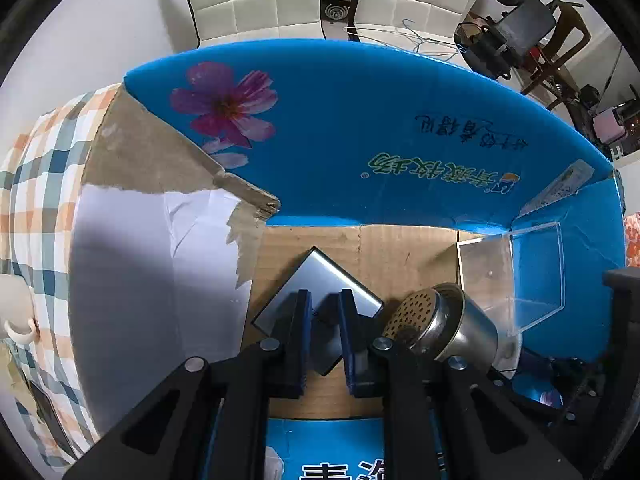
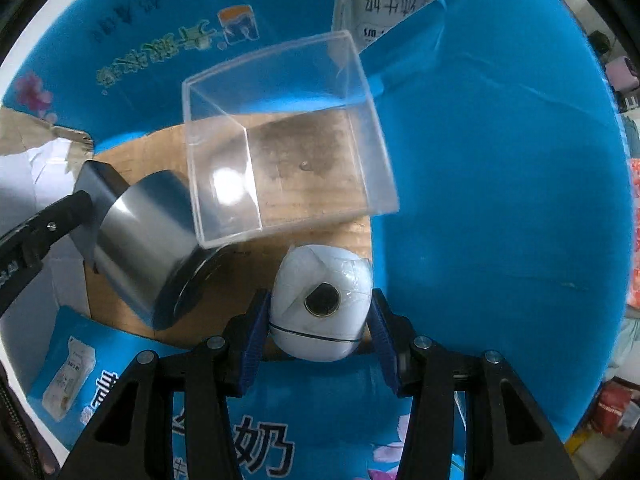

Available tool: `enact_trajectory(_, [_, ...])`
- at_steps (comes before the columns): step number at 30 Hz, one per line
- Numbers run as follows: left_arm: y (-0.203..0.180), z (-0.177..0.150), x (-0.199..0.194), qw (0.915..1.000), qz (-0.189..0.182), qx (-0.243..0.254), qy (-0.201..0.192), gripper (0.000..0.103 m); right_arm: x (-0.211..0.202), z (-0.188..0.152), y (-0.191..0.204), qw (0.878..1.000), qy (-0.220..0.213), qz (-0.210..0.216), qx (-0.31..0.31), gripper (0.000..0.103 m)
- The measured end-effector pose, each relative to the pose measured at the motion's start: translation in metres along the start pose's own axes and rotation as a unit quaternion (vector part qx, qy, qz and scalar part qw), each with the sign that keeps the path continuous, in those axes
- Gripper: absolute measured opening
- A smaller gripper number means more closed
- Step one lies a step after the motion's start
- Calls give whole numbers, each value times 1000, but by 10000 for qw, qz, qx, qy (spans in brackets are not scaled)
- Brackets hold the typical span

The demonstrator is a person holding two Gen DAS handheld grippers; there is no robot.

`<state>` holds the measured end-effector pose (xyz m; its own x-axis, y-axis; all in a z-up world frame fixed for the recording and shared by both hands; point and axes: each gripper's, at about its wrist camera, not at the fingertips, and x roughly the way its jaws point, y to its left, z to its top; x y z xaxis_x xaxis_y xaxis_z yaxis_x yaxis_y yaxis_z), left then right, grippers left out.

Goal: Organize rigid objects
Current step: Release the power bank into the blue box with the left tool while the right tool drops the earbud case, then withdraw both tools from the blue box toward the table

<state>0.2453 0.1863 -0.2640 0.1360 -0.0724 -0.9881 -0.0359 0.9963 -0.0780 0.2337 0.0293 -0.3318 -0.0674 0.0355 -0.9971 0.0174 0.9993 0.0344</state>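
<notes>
Since everything here is getting packed into the blue cardboard box [image 1: 400, 120], both grippers sit low over its brown floor: the left gripper [image 1: 325, 320] has its 2 fingers pinched on the edge of a flat silver case [image 1: 320, 276], probably so it can be laid down flat beside the metal strainer cup [image 1: 440, 320]. The right gripper [image 2: 320, 320] has its fingers spread around a white egg-shaped gadget [image 2: 320, 300] with gaps either side, so it's not squeezing it; that gadget rests near the clear plastic tub [image 2: 288, 140], by the box wall.
</notes>
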Motion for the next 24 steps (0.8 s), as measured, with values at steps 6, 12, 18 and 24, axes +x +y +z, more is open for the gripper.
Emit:
enact_trajectory(6, [2, -3, -4, 9999, 95, -62, 17, 50, 5, 7, -1, 9999, 101, -1, 49, 52])
enact_trajectory(12, [2, -10, -14, 9995, 325, -44, 15, 93, -6, 15, -10, 9999, 114, 24, -33, 59])
enact_trajectory(18, [8, -18, -33, 9993, 291, -165, -135, 99, -33, 11, -9, 9997, -62, 104, -219, 89])
enact_trajectory(24, [6, -34, -68, 9987, 290, -132, -402, 99, -73, -1, -9, 9980, -455, 192, -388, 97])
